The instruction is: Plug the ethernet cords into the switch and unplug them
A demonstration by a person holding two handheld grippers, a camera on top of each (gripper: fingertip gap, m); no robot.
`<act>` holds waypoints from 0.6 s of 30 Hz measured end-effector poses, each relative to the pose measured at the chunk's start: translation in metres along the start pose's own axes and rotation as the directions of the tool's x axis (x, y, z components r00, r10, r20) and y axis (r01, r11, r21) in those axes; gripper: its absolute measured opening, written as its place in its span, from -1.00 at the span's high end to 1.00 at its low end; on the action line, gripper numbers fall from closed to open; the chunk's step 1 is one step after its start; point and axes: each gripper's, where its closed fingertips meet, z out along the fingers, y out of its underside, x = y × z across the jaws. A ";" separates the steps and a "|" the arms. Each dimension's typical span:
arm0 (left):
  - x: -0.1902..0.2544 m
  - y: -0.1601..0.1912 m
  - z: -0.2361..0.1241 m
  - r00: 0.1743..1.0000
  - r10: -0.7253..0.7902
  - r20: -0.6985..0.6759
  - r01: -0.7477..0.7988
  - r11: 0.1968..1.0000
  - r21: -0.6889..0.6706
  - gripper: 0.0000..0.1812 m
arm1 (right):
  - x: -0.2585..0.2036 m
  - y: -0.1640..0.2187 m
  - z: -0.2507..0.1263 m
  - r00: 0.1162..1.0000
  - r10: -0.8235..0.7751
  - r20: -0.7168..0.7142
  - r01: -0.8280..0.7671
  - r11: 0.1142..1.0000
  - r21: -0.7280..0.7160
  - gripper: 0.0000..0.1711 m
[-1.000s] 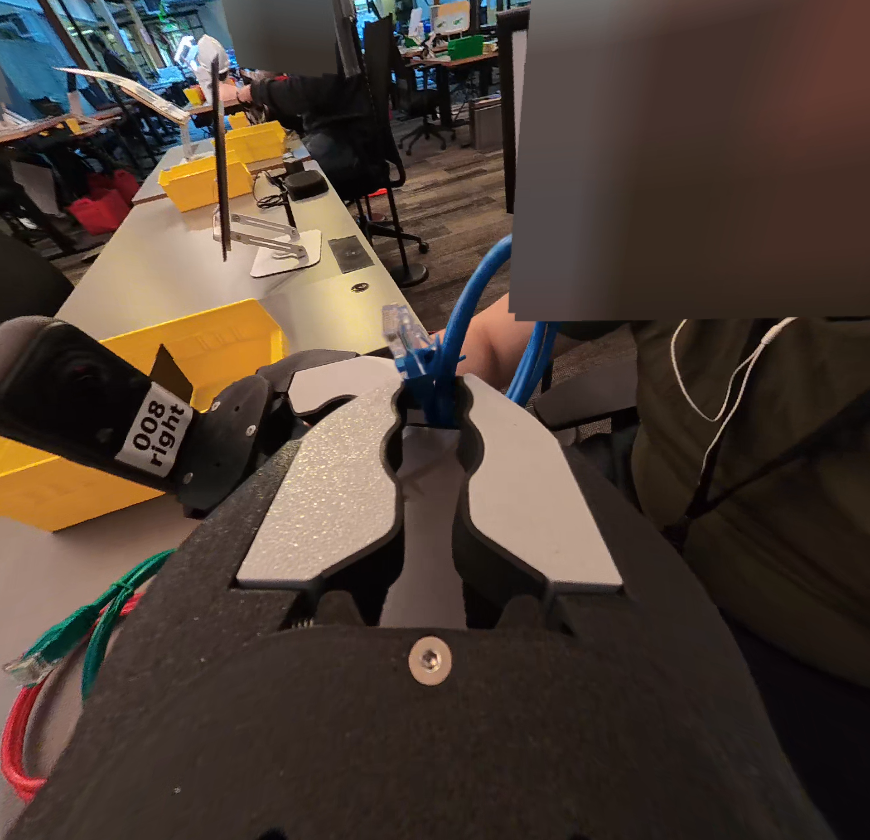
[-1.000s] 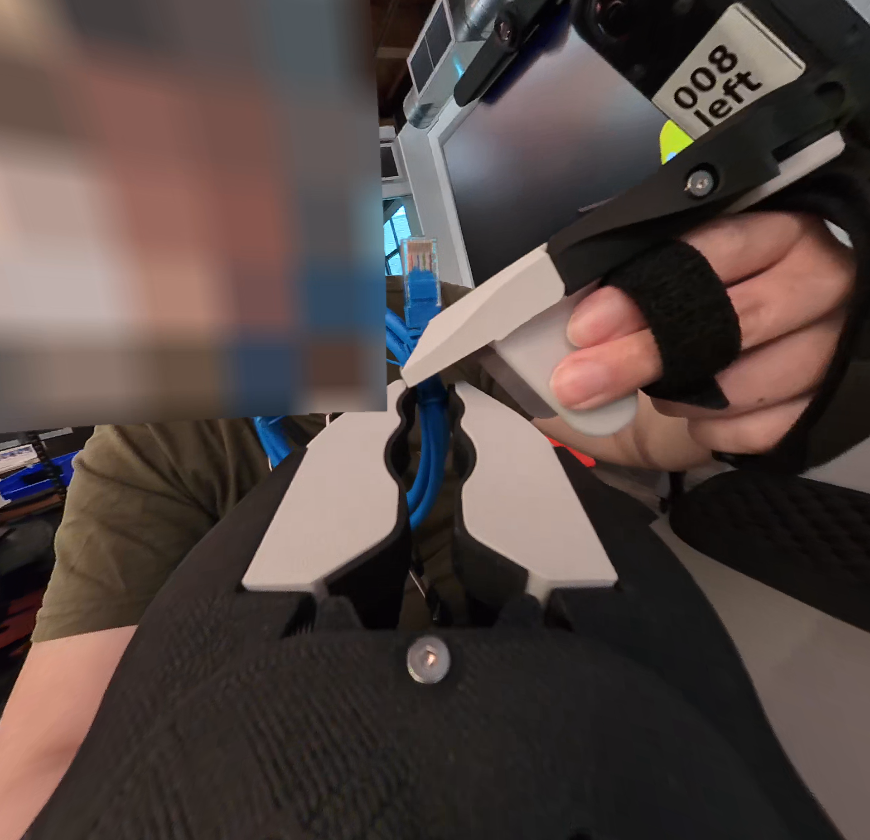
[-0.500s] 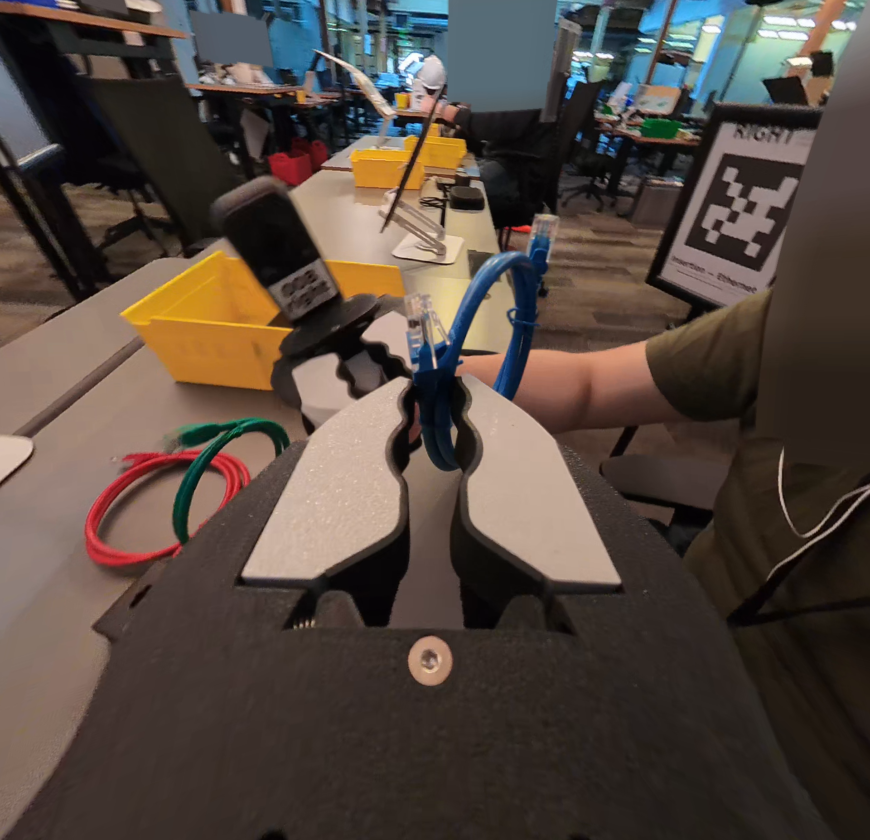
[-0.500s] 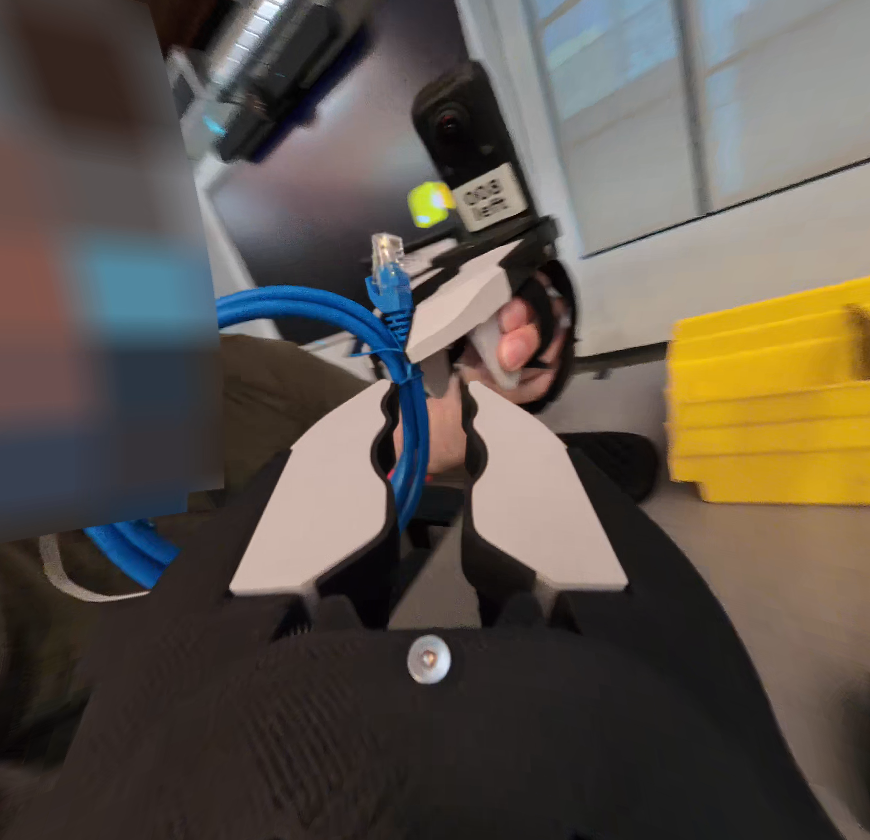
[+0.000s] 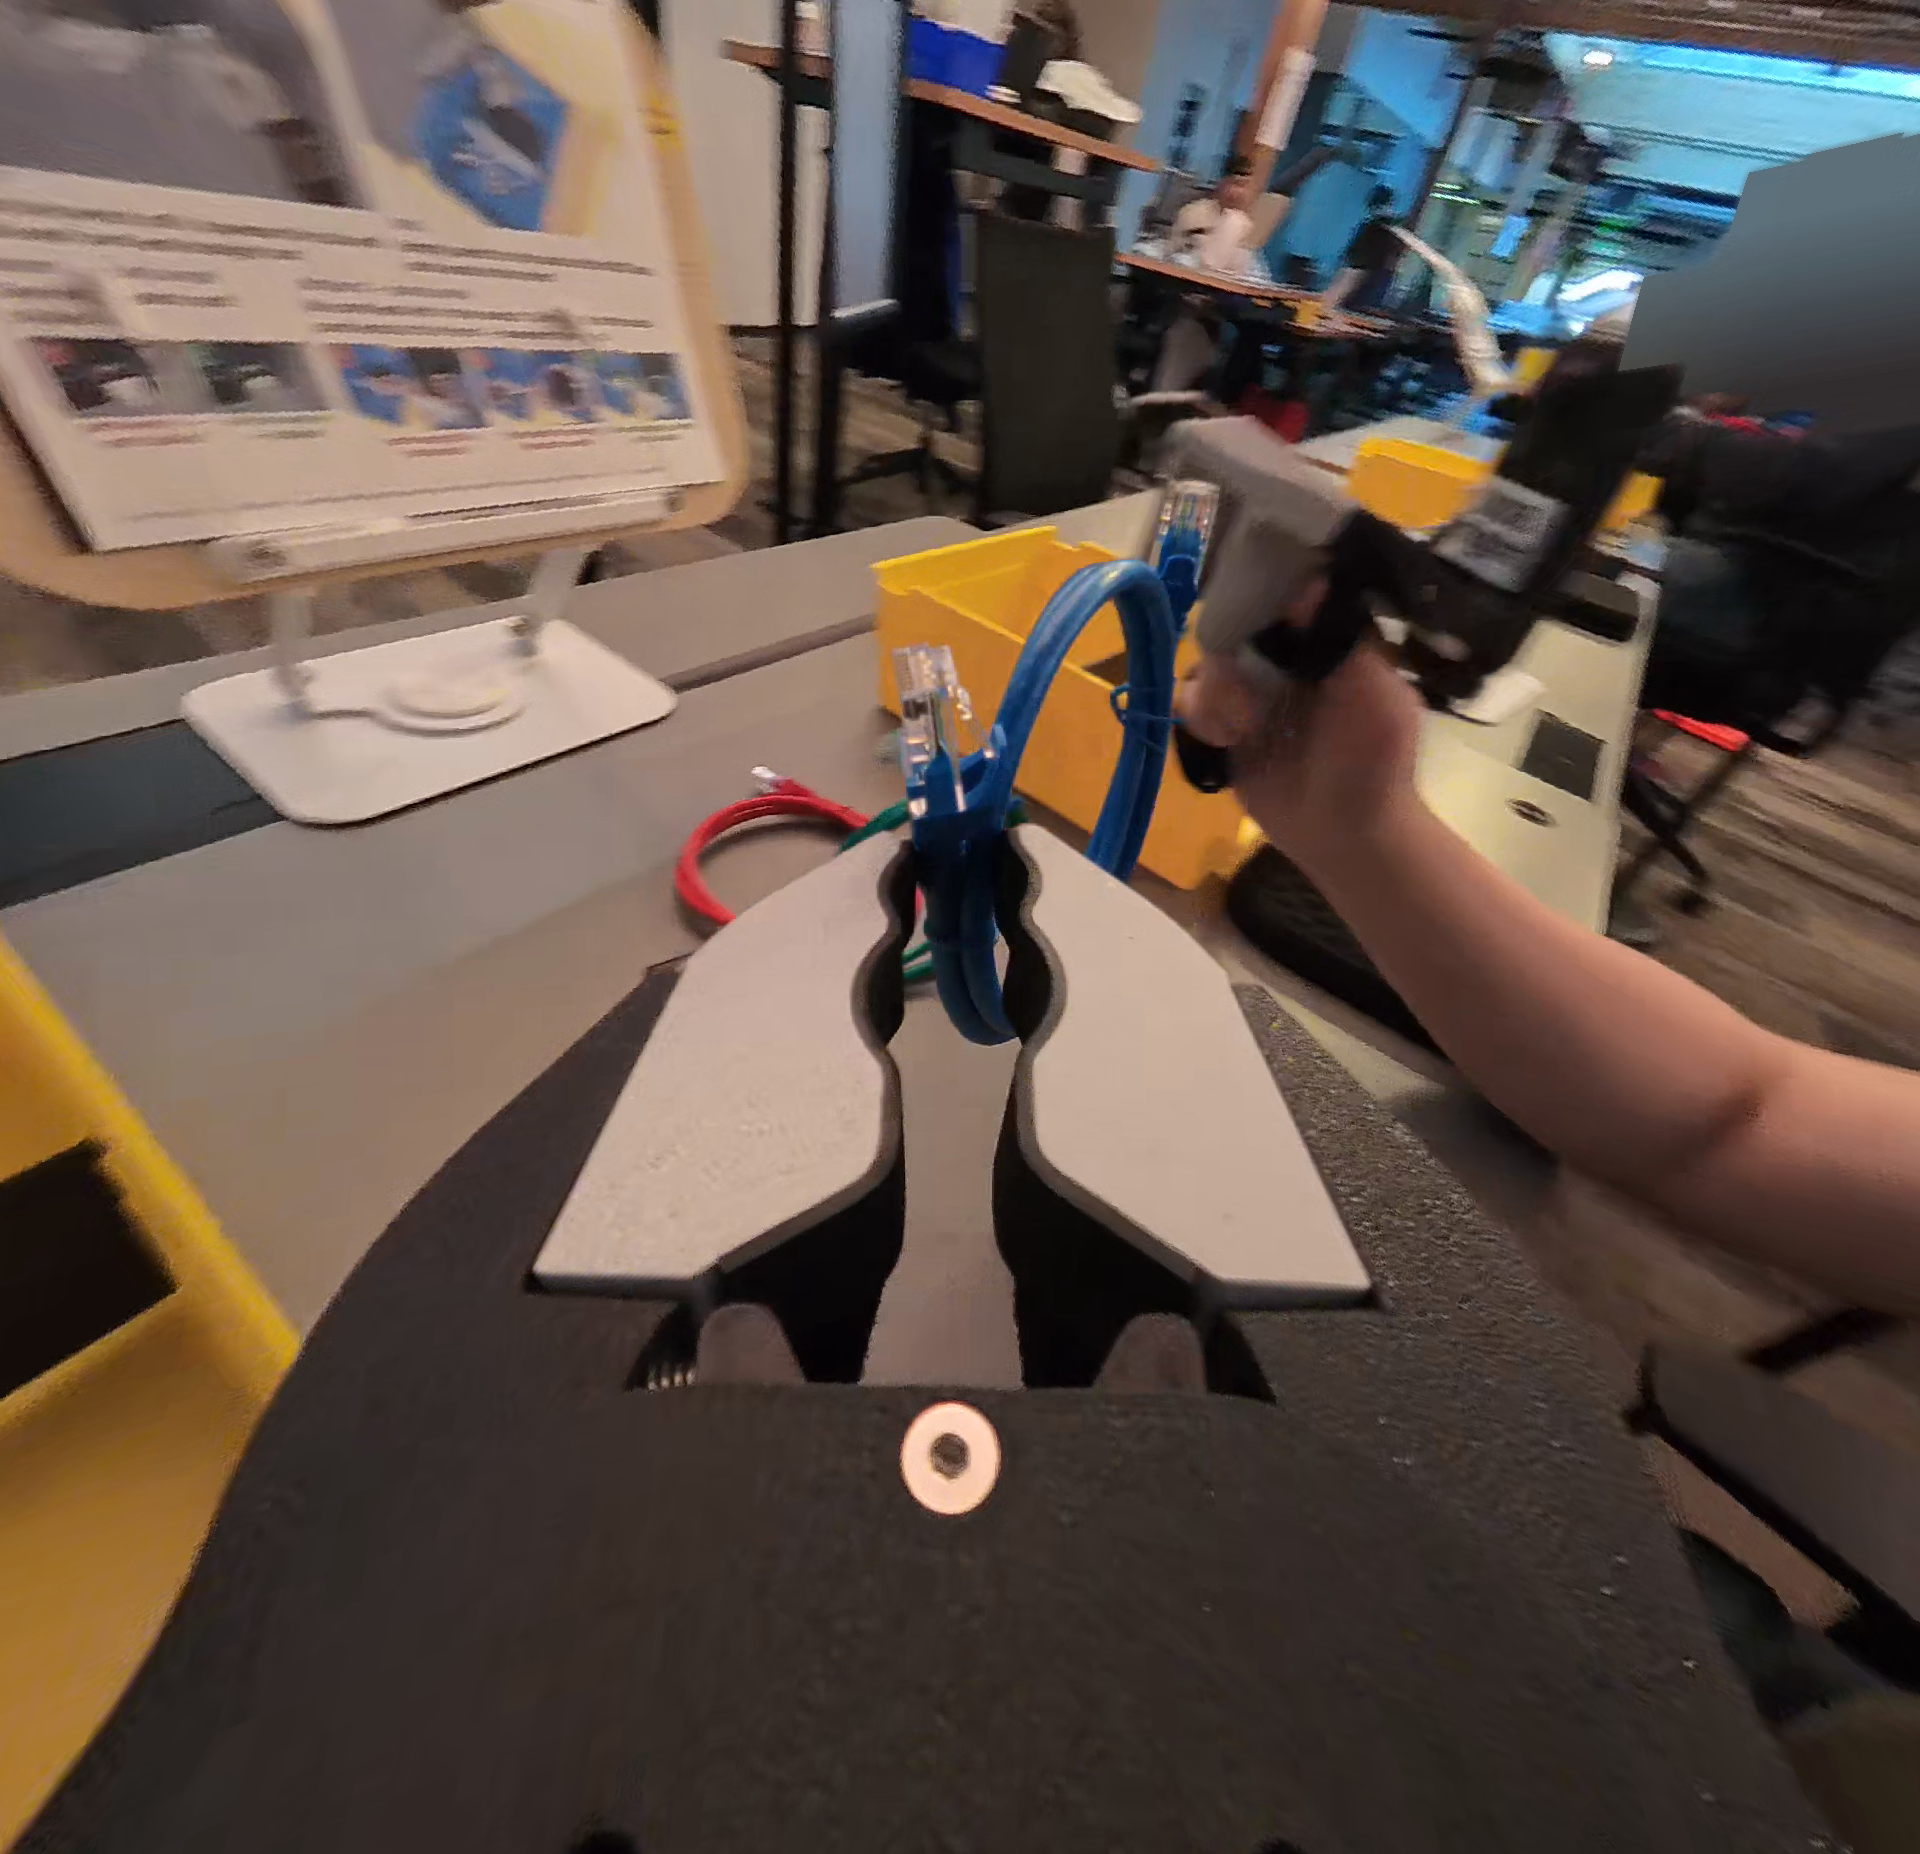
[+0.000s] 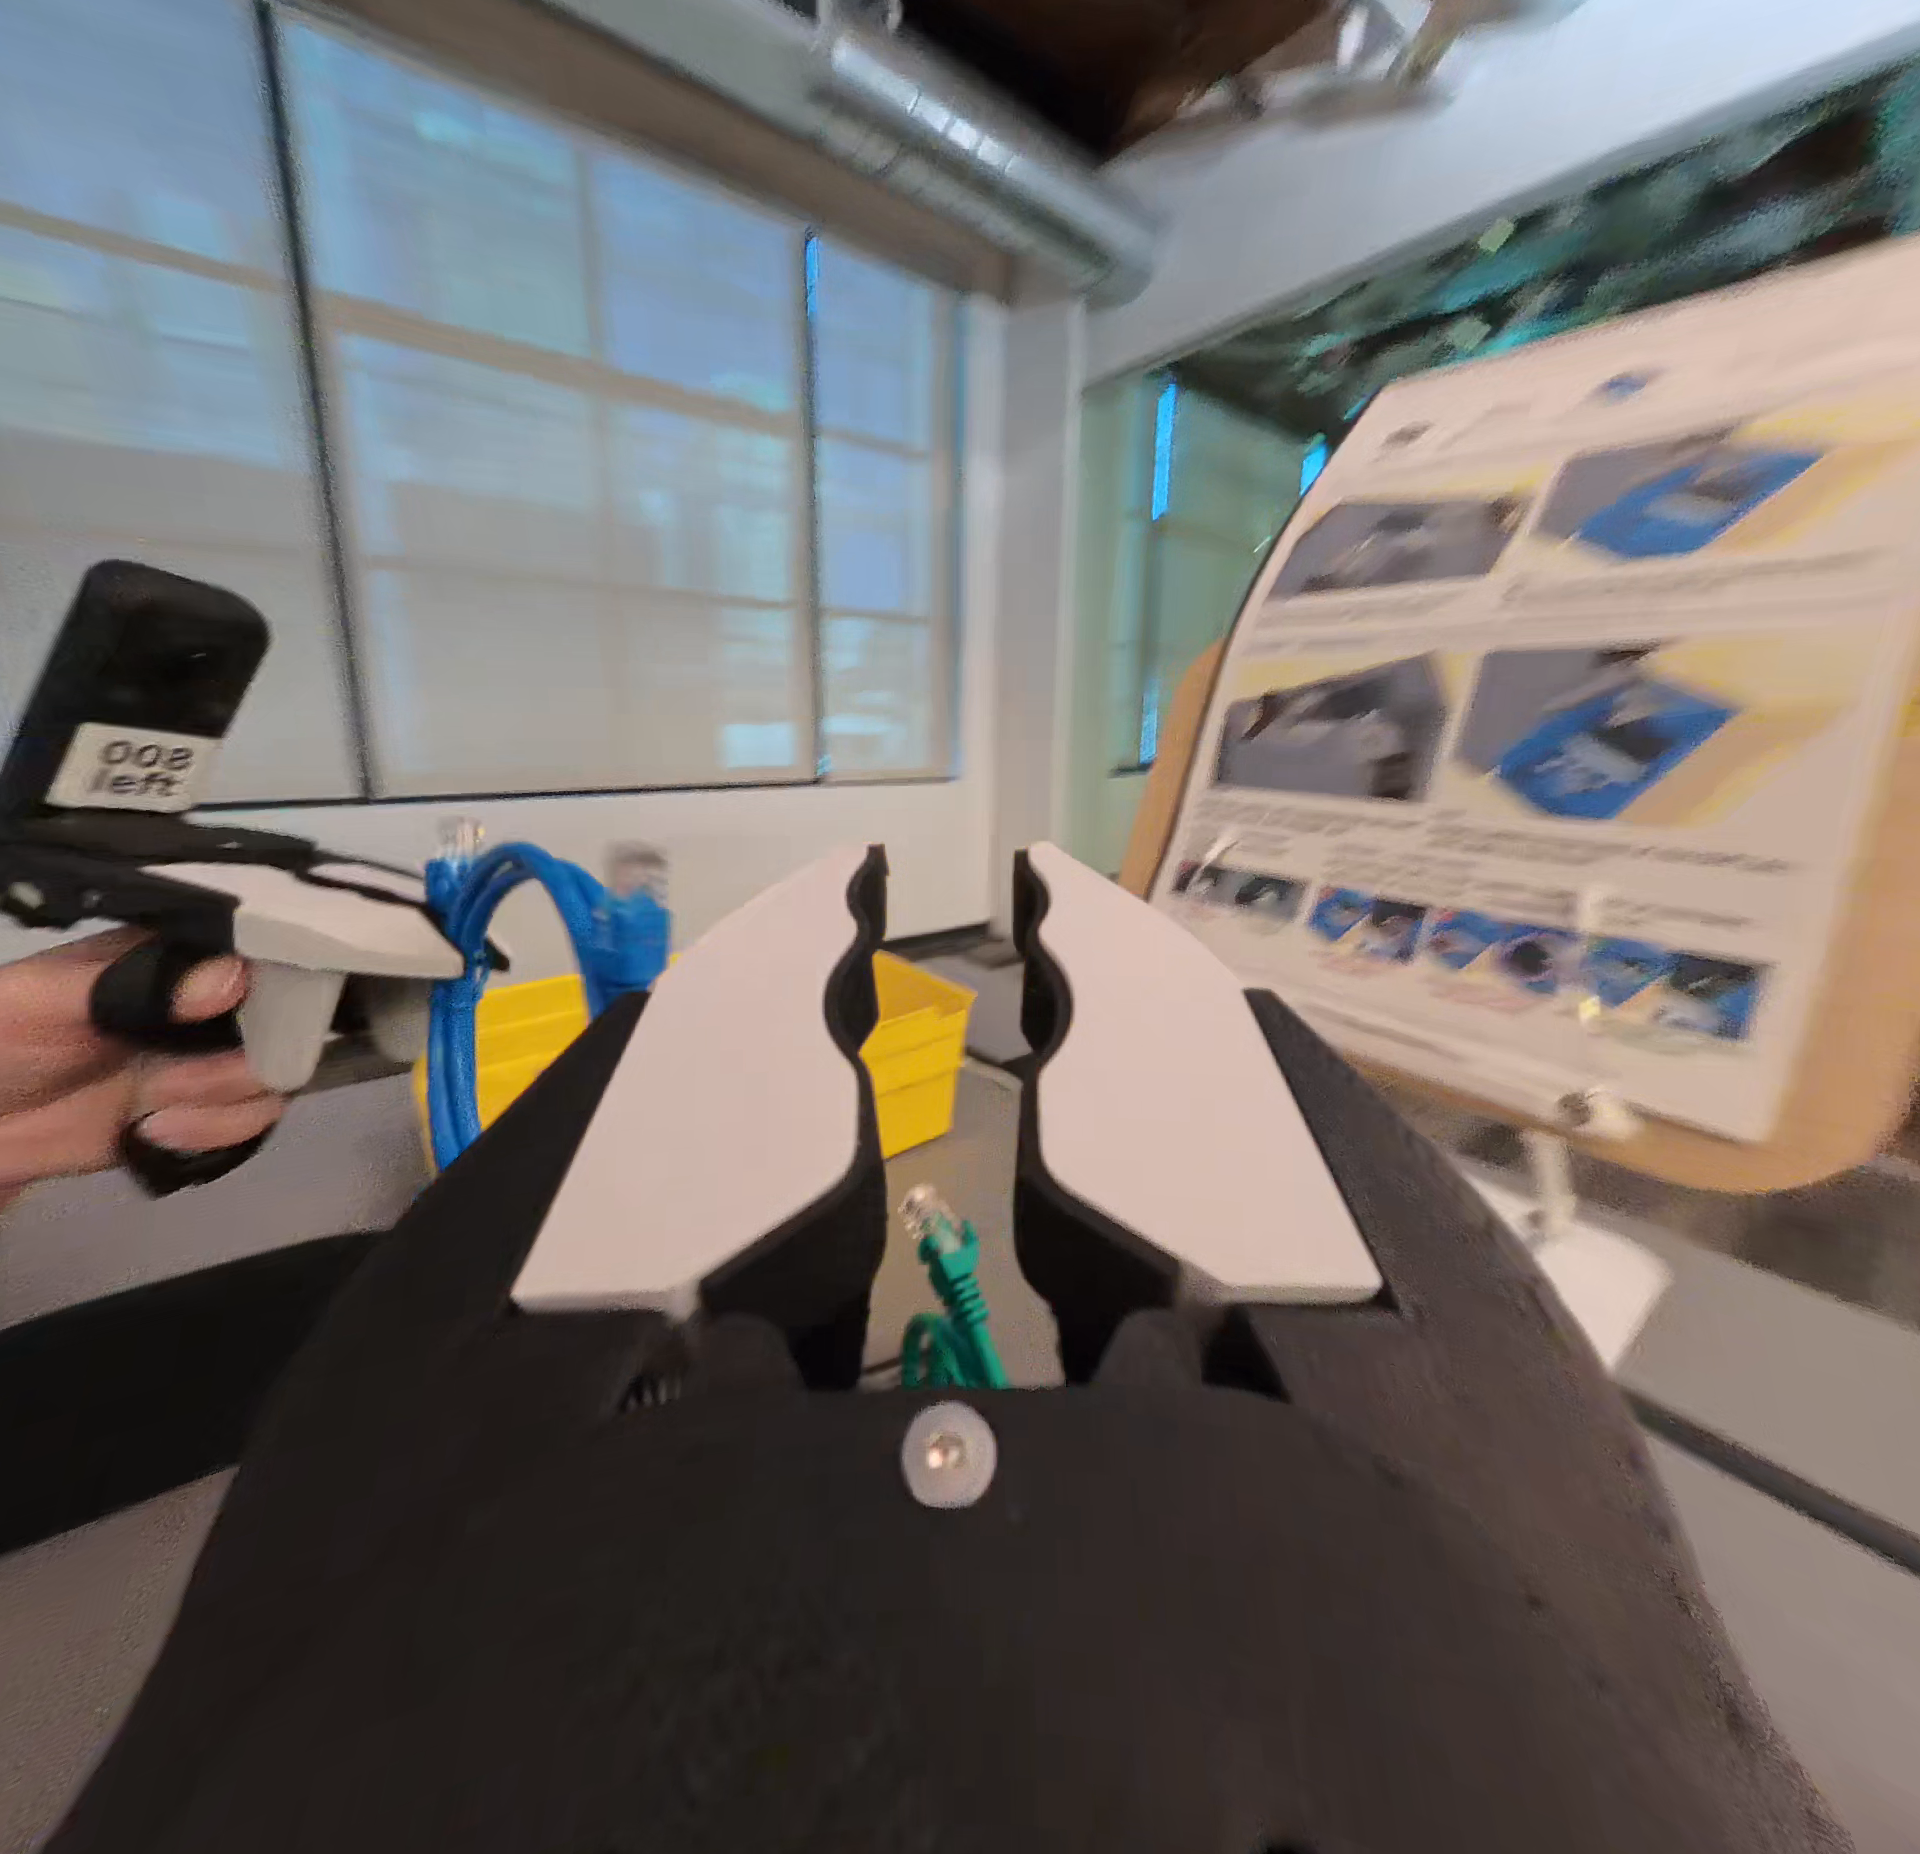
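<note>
My left gripper [image 5: 958,869] is clamped shut, fingers pointing up; my right gripper [image 6: 948,905] stands open and empty, held alongside

White sticker [image 6: 130,768] with print on the left tool's [image 6: 457,957] camera mount — legible. Instruction board [image 6: 1538,744] on its stand — print too blurred to read.

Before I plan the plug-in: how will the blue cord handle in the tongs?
Probably springy, not limp: the tied blue cord holds its loop above the left tongs. Likely light. The clear plug looks fragile.
</note>
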 end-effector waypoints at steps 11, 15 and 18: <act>-0.026 0.007 0.018 0.962 -0.267 0.060 0.258 0.958 0.125 0.84 | -0.120 0.054 0.026 0.922 -0.334 0.196 0.364 0.920 -0.144 0.75; -0.024 0.010 0.028 0.927 -0.374 0.017 0.367 0.916 0.159 0.84 | -0.112 0.098 0.035 0.868 -0.479 0.128 0.495 0.820 -0.288 0.59; -0.017 0.013 0.036 0.933 -0.360 0.026 0.351 0.921 0.166 0.85 | -0.117 0.115 0.037 0.869 -0.474 0.142 0.494 0.810 -0.317 0.57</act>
